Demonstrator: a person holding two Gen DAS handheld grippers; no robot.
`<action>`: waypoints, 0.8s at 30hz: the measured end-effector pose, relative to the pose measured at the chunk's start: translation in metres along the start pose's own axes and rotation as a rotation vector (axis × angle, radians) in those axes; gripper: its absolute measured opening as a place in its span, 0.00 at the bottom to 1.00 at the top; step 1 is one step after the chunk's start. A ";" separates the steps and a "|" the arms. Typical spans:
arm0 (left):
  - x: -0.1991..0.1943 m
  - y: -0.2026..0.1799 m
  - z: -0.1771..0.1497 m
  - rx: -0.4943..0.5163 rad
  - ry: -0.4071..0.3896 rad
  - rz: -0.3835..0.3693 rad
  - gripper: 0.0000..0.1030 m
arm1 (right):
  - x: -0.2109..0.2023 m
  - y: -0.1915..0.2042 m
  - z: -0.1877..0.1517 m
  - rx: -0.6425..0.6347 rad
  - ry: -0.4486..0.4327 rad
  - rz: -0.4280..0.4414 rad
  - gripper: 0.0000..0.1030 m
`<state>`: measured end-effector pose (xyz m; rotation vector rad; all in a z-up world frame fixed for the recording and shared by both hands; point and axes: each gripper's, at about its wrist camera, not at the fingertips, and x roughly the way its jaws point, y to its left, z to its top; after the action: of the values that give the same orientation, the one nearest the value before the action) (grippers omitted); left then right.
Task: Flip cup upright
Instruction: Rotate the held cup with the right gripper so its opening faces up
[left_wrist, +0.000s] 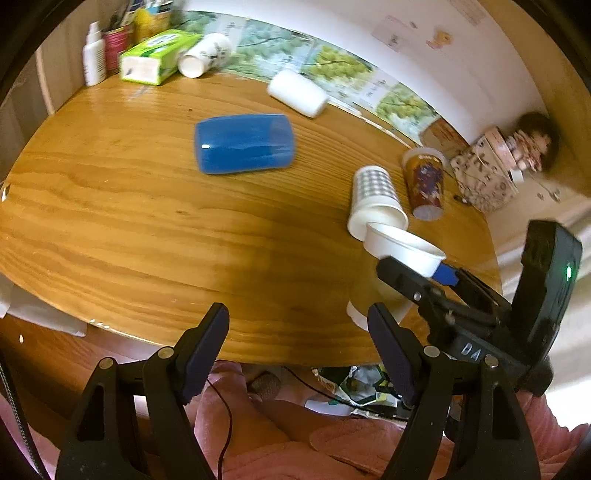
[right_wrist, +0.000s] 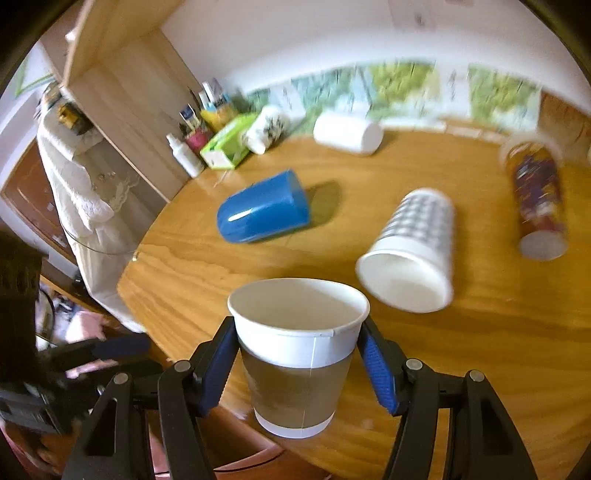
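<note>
My right gripper is shut on a white and brown paper cup, which stands upright with its mouth up near the table's front edge. The same cup shows in the left wrist view, held by the right gripper. My left gripper is open and empty, just in front of the table's edge. A blue cup lies on its side mid-table. A white dotted cup and a purple printed cup also lie on their sides.
The round wooden table also carries a white cup on its side at the back, a printed white cup, a green tissue box and a white bottle. A doll sits at the right.
</note>
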<state>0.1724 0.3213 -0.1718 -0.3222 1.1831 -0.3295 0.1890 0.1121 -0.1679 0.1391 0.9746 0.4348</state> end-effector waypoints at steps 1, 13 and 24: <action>0.001 -0.003 -0.001 0.013 0.003 -0.003 0.78 | -0.005 -0.002 -0.004 -0.018 -0.019 -0.018 0.63; 0.004 -0.025 -0.006 0.088 0.021 -0.014 0.78 | -0.026 -0.010 -0.046 -0.149 -0.231 -0.153 0.63; 0.001 -0.031 -0.008 0.096 0.006 -0.001 0.78 | -0.016 -0.014 -0.054 -0.178 -0.254 -0.175 0.63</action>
<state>0.1628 0.2919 -0.1619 -0.2384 1.1694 -0.3869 0.1407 0.0886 -0.1907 -0.0515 0.6884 0.3310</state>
